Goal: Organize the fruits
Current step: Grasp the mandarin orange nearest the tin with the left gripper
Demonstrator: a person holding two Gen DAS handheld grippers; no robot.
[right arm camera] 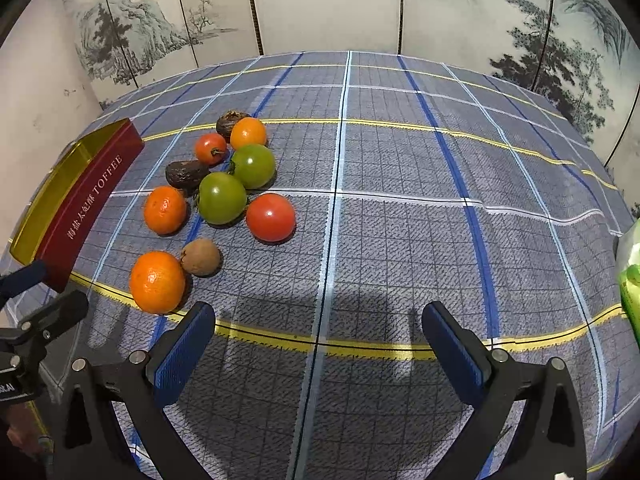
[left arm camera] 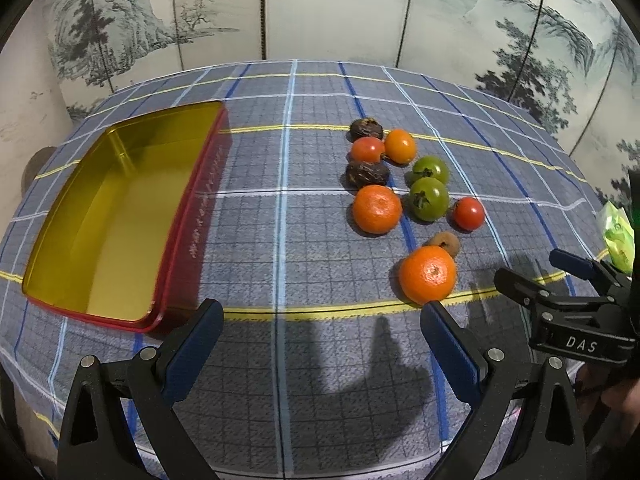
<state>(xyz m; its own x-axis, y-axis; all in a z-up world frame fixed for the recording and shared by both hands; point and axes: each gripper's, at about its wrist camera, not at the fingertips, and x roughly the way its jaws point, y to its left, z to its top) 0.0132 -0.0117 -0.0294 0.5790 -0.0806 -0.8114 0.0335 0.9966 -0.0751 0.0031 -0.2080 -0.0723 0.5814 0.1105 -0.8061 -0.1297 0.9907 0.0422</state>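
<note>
Both the left gripper and right gripper are hovering with jaws spread, holding nothing. Nearest mandarin is lying right of the empty tin. Looks light, soft-skinned, prone to rolling; pinching across its middle seems best.

Red rectangular tin with gold inside sits open on left of the plaid-clothed table, nothing in it. Fruit cluster lies right of tin, well apart. Nearest: large orange mandarin, small brown kiwi touching just behind it. Green plastic bag at far right table edge. Painted folding screen behind table.
</note>
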